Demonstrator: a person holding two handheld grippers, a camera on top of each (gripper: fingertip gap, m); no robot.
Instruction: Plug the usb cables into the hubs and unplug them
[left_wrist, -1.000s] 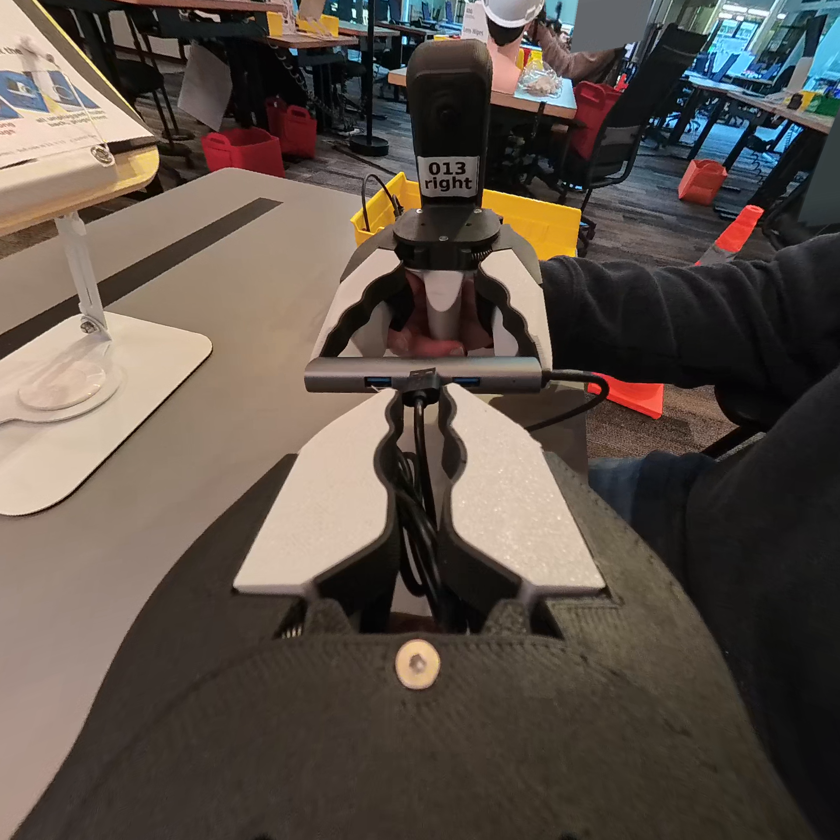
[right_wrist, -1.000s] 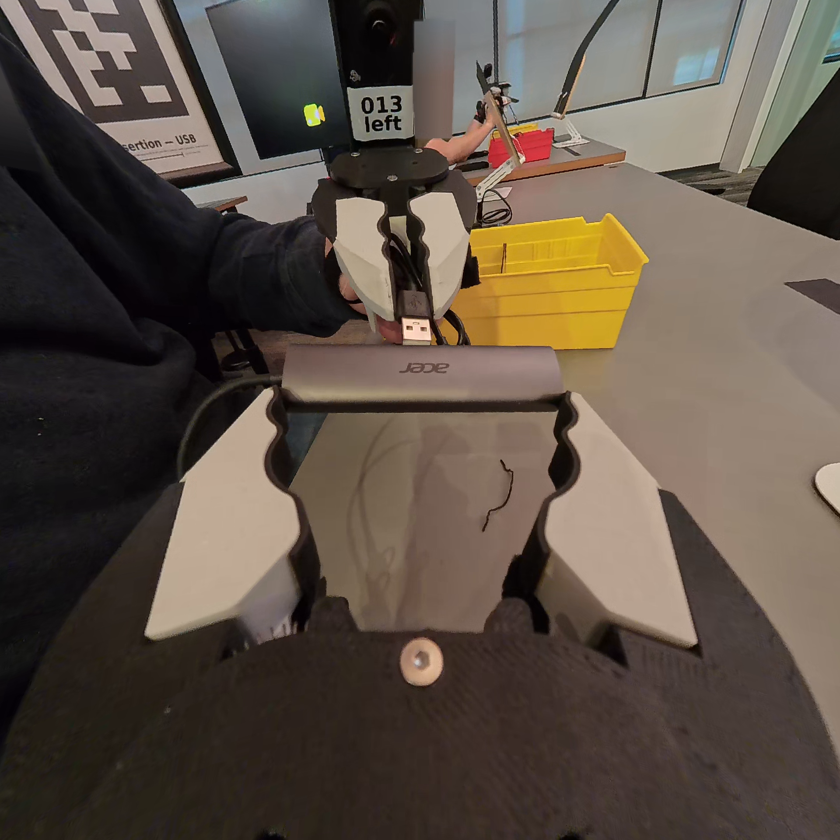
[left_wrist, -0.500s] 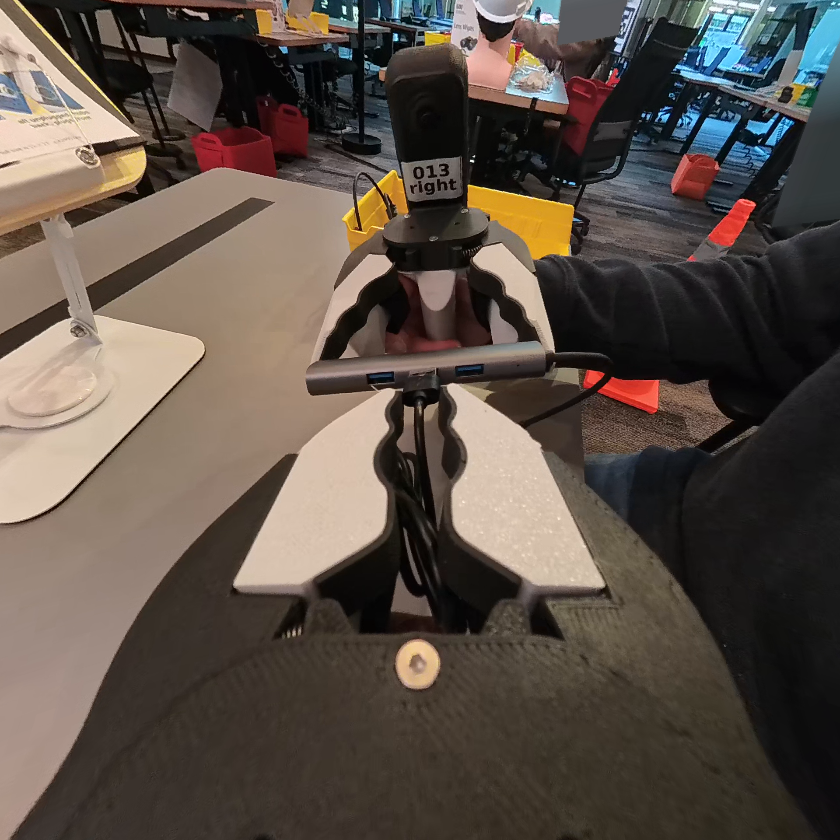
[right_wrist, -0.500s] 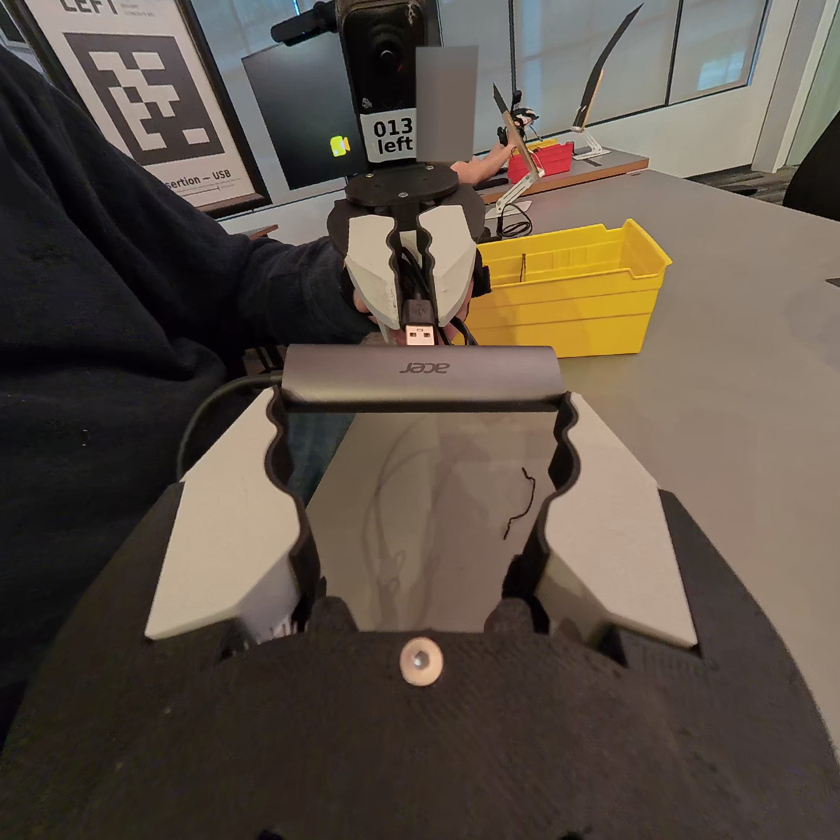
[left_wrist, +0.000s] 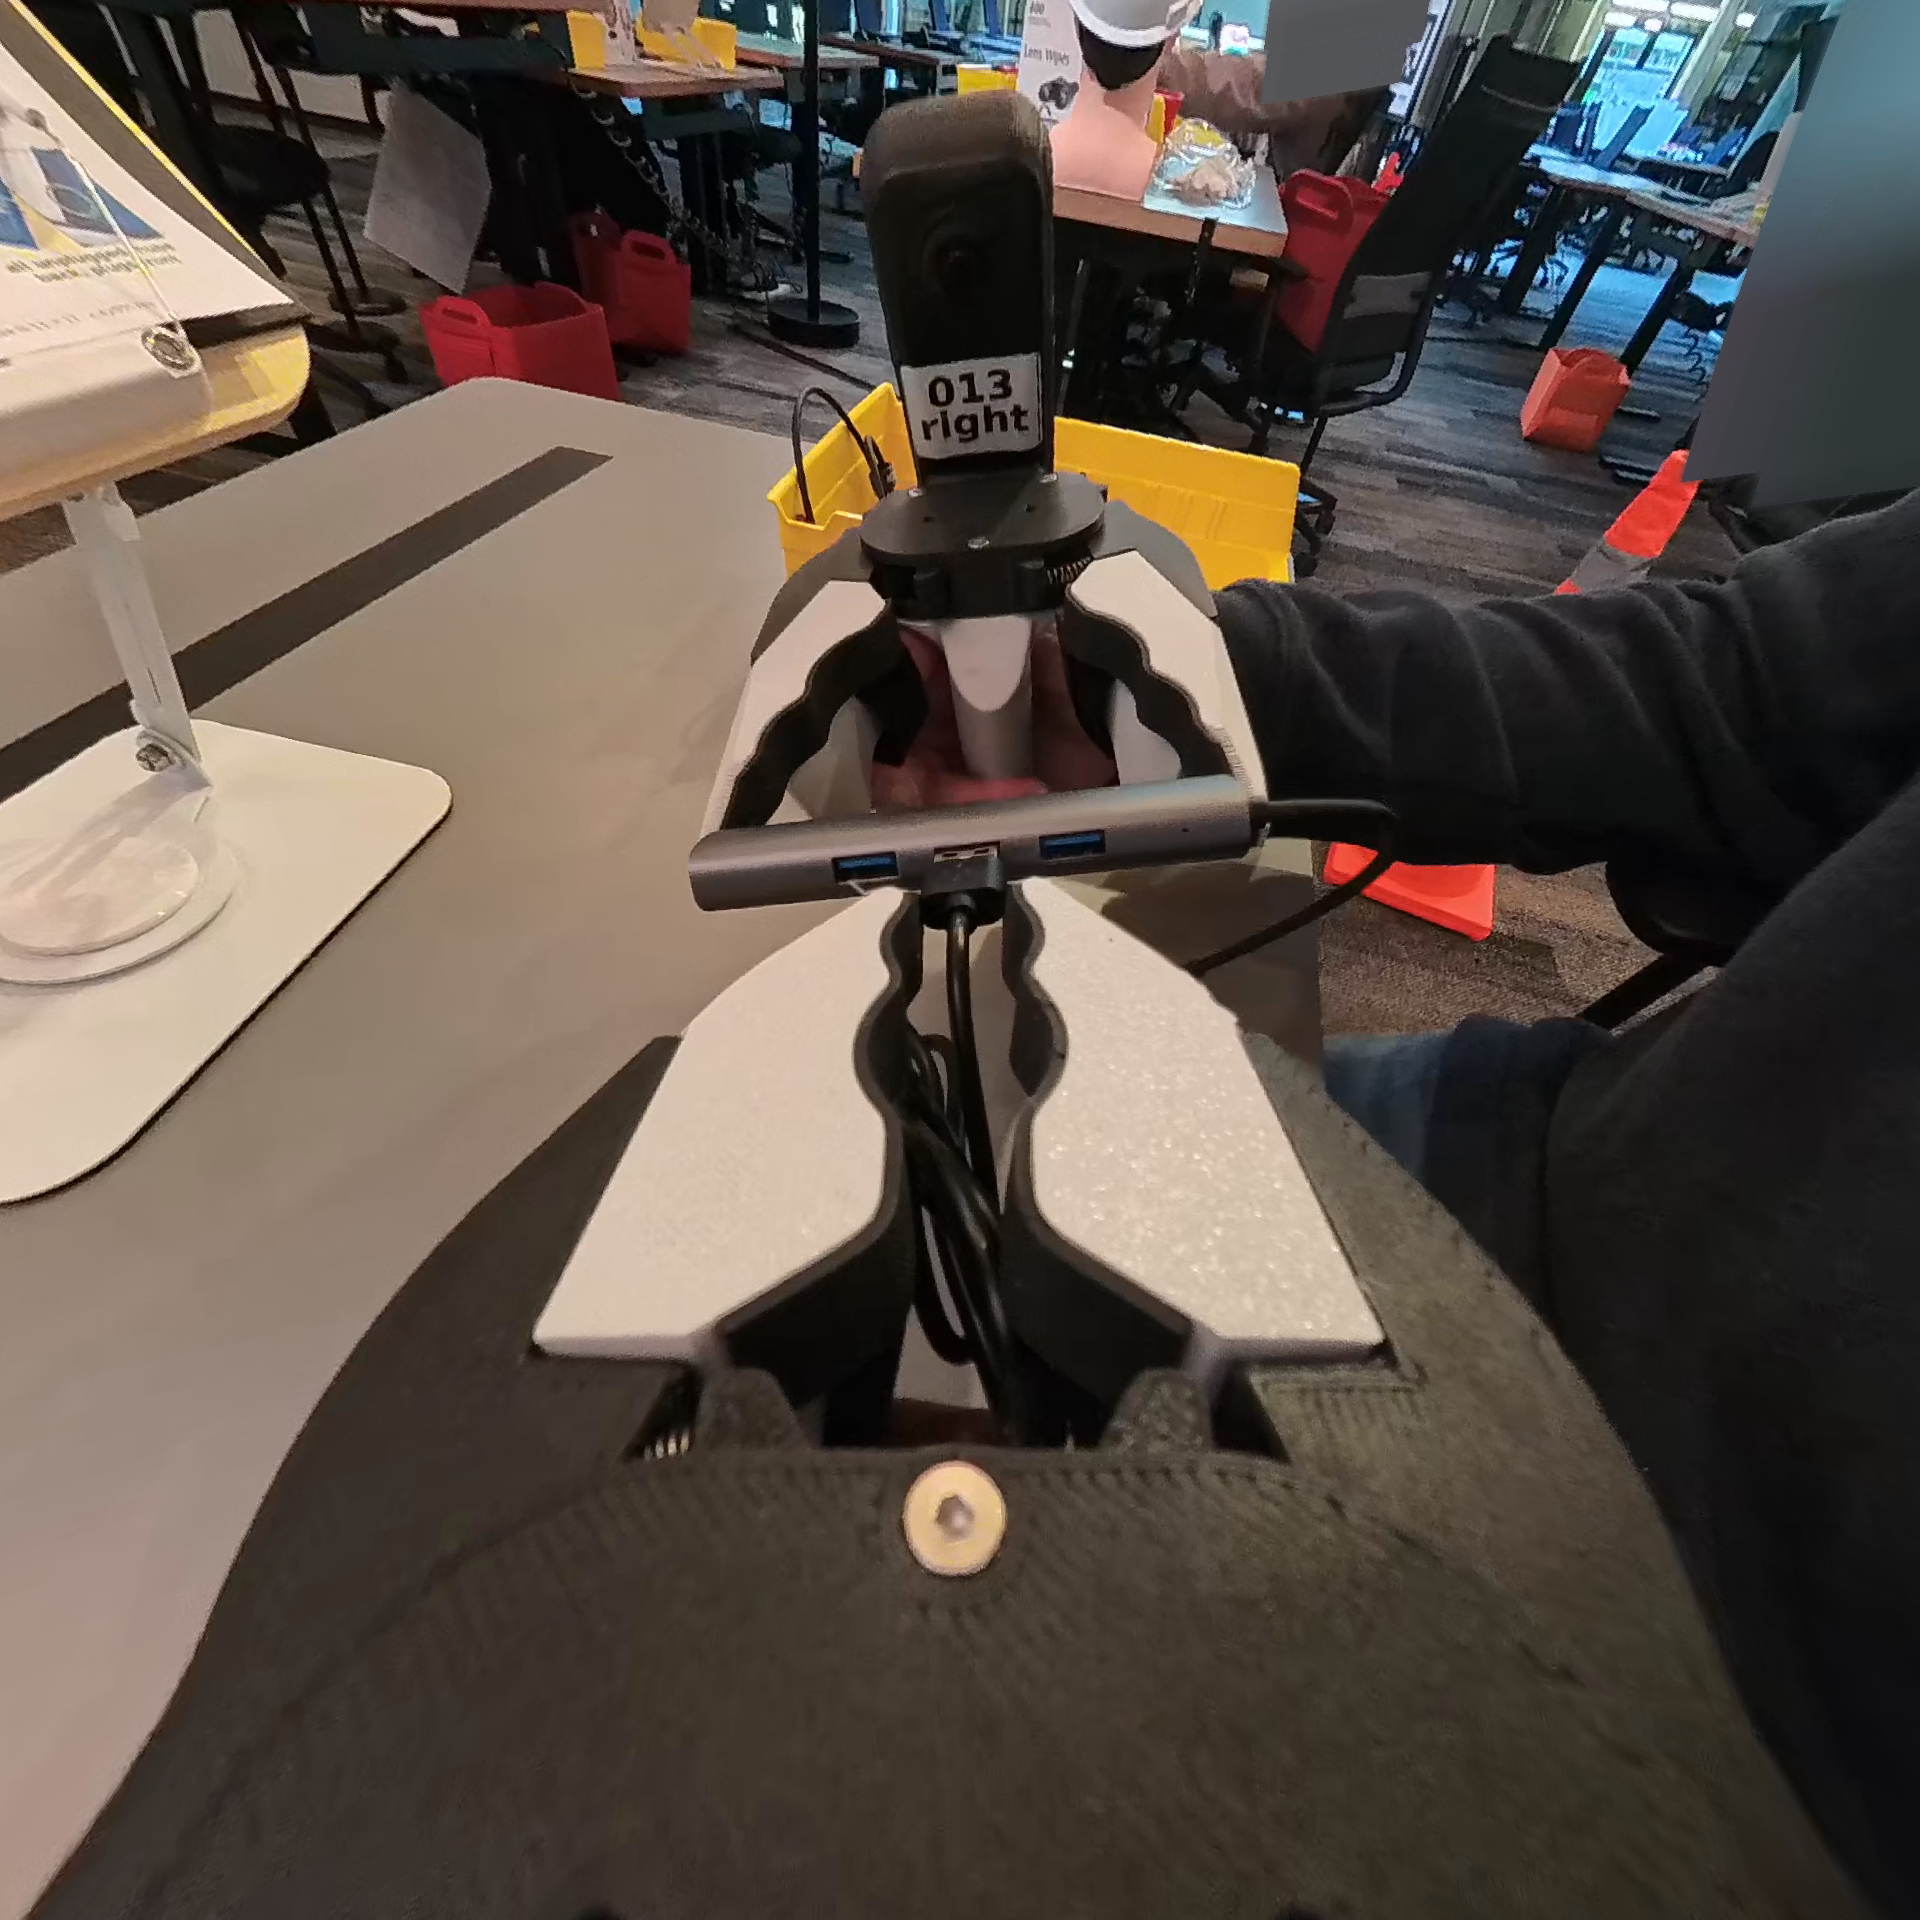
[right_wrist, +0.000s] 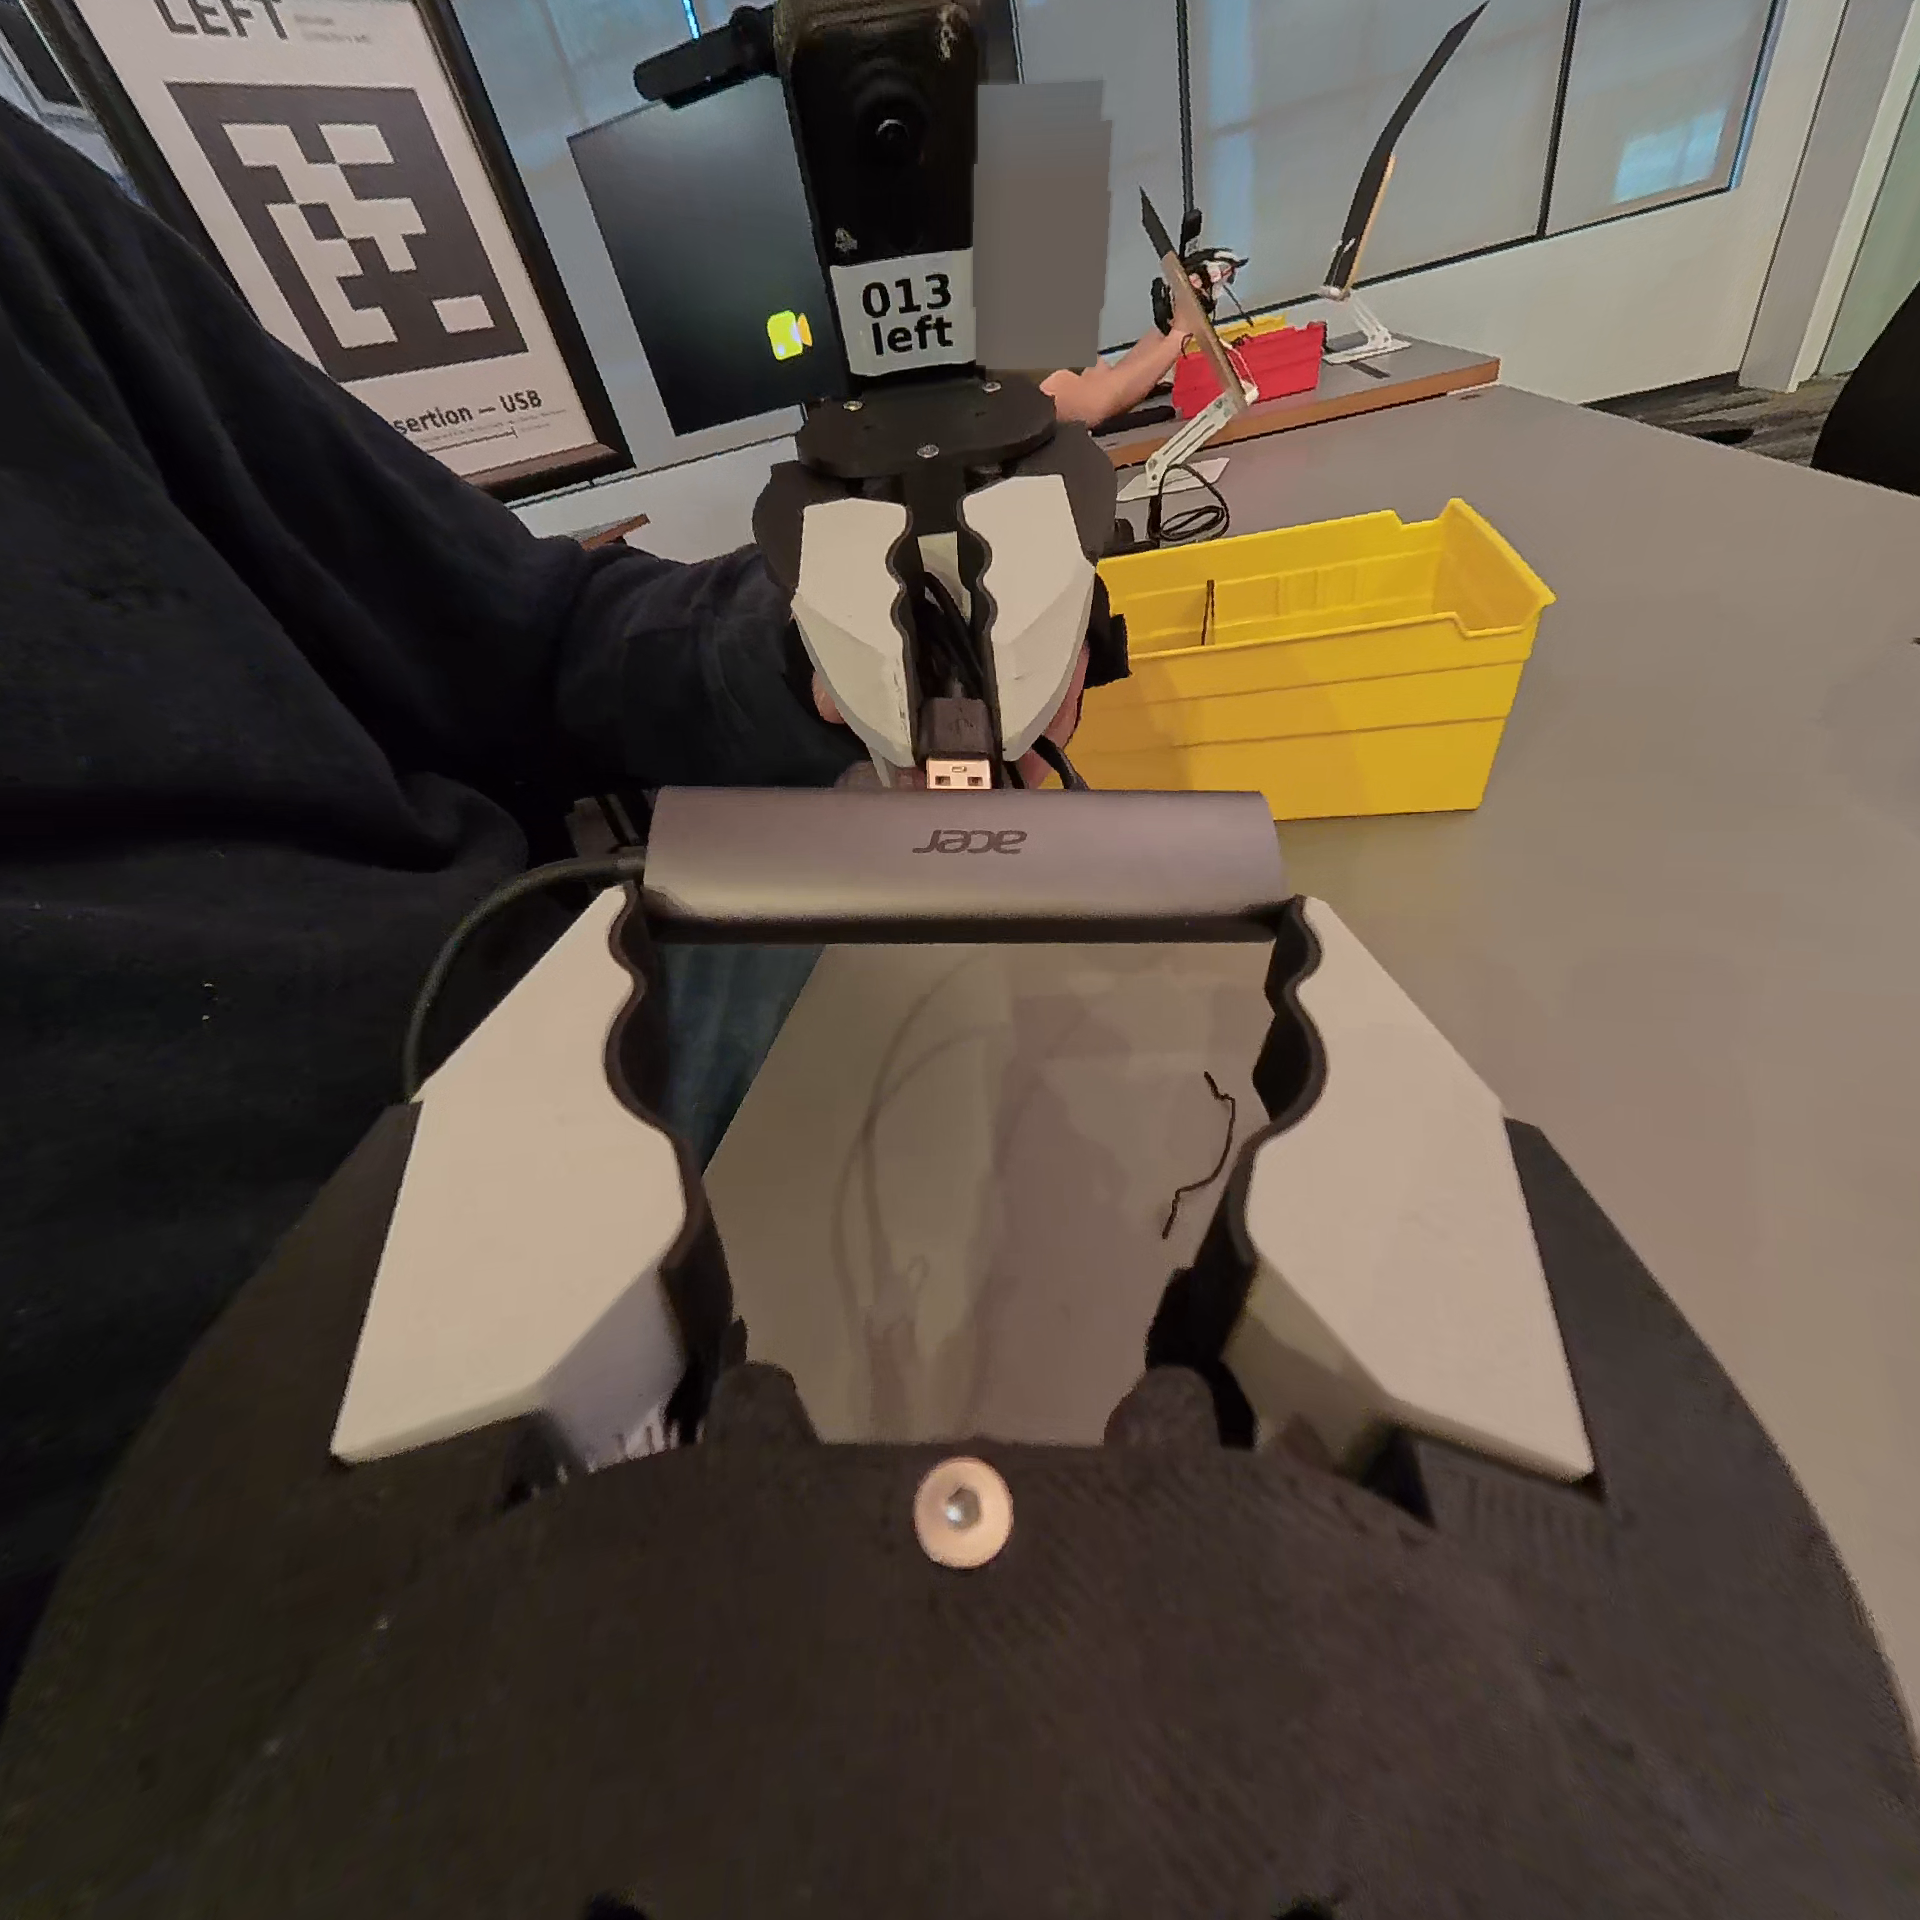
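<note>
USB plug (right_wrist: 958, 771) pinched in left tongs (left_wrist: 961, 914), at hub (left_wrist: 971, 850) port edge; right tongs (right_wrist: 961, 914) clamp hub ends.

Bare grey table (right_wrist: 1558, 987) lies open to the right; the yellow bin (right_wrist: 1309, 665) blocks the way beyond the hub (right_wrist: 956, 852).

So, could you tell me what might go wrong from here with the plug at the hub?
1. The USB plug meets the tilted USB hub at its middle port; pushing skewed could jam it.
2. The right tool grips only the hub's ends, so it may twist.
3. Cable slack inside the left tool could snag.
</note>
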